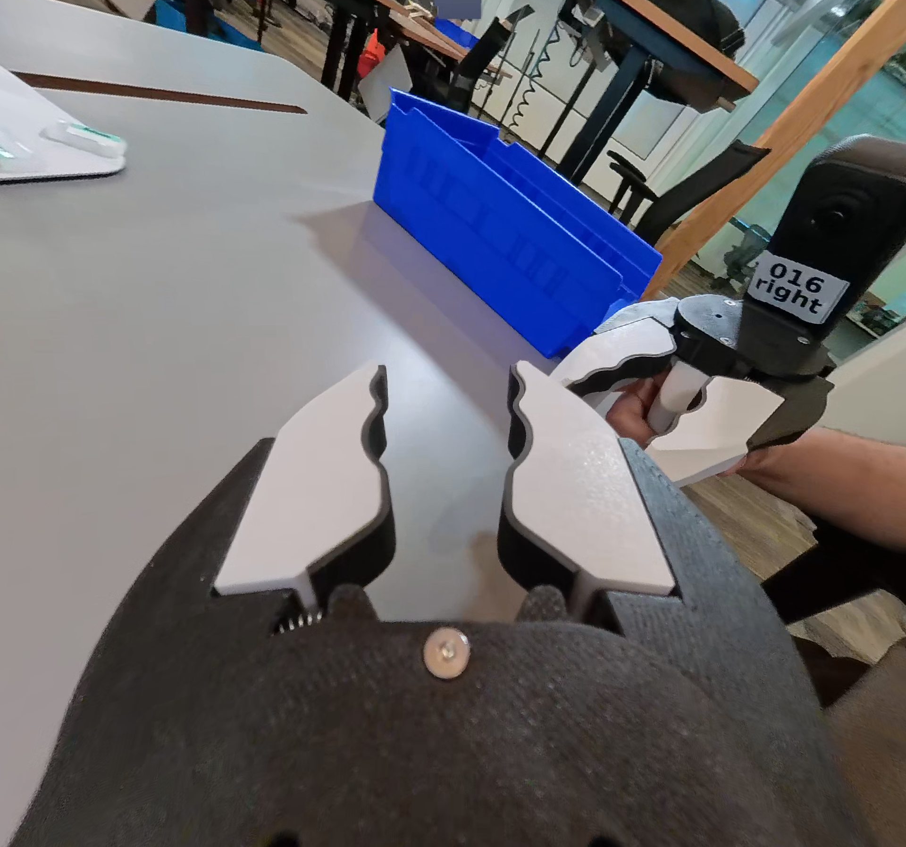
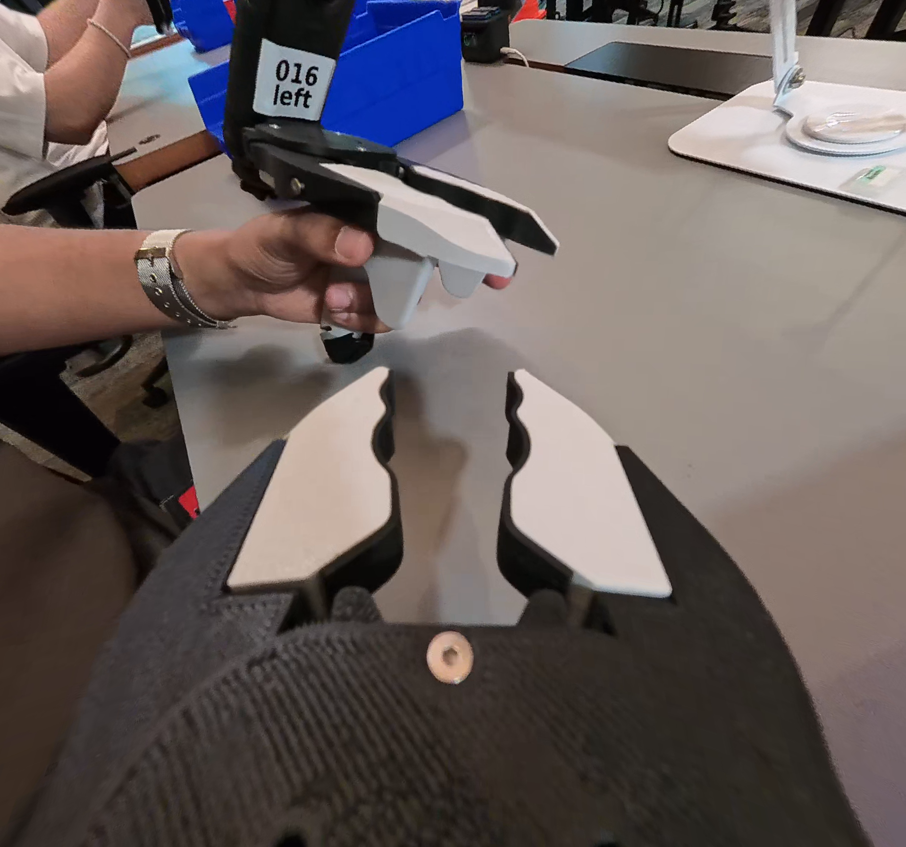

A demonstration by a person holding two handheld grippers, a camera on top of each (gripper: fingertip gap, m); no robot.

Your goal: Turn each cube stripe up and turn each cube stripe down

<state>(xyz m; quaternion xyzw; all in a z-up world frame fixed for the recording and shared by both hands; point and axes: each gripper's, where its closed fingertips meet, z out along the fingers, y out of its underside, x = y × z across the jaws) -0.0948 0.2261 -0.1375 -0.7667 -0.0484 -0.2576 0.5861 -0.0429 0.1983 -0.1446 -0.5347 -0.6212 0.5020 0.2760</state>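
Closest in, both claws are just hanging over the grey table [image 1: 171, 308] with nothing in them. The left claw [image 1: 446, 431] has its two fingers spread apart with bare tabletop between them, and the right claw [image 2: 448, 431] looks the same from its own camera: gaping, empty.

A bit further out, each camera catches the other tool. The hand [image 2: 294, 269] holding the left one wears a metal watch band [image 2: 162, 279], and the tool sits tilted above the table, not touching it.

Past that there's a blue bin [image 1: 500, 220] standing on the table near its far edge, and off to the side a white stand base [image 2: 765, 147]. Beyond is just office clutter, desks and chairs.

The cubes? Can't see a single one in either view. My guess is they're in the bin (its inside is hidden from here), but that's only a guess.

What could go wrong: the two claws are hovering close together, so reaching for the bin at the same time could knock them into each other. The bin also looks light and near the edge, so a clumsy dig inside could shove it off.
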